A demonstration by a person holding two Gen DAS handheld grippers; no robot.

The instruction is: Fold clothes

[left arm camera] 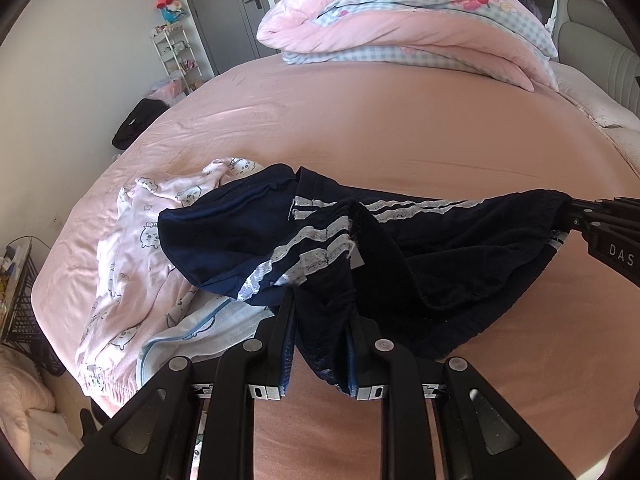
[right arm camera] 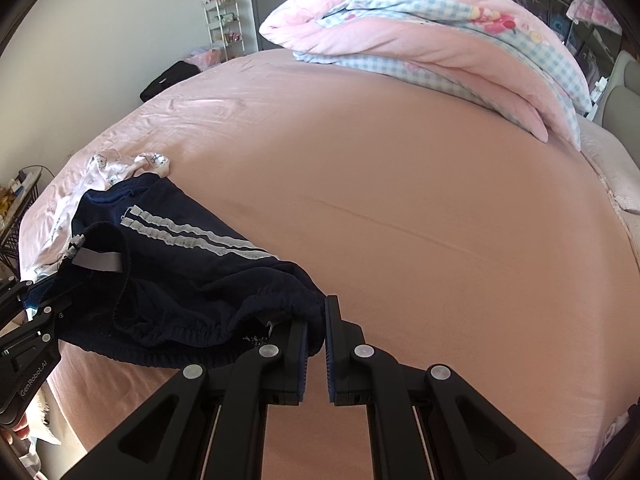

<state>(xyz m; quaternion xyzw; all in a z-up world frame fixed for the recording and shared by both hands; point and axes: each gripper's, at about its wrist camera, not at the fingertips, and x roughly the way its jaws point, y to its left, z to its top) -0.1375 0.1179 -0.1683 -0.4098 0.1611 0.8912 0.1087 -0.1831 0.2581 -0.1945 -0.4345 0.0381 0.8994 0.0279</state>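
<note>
Stretching between both grippers, the navy shorts [left arm camera: 440, 256] (white-striped) hang clamped by left gripper [left arm camera: 320, 308] and right gripper [right arm camera: 318, 320].

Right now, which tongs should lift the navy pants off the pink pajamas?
Left, probably: the left tongs grip the navy pants nearest the pink pajamas; the right tongs hold the far corner.

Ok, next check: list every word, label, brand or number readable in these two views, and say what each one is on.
"DAS": on the black body of the right gripper, cut off by the left wrist view's edge.
"GenRobot.AI": on the black body of the left gripper, at the right wrist view's left edge.
White tag inside the navy shorts: no print readable.
Packaging on the white shelf: too small to read.
</note>
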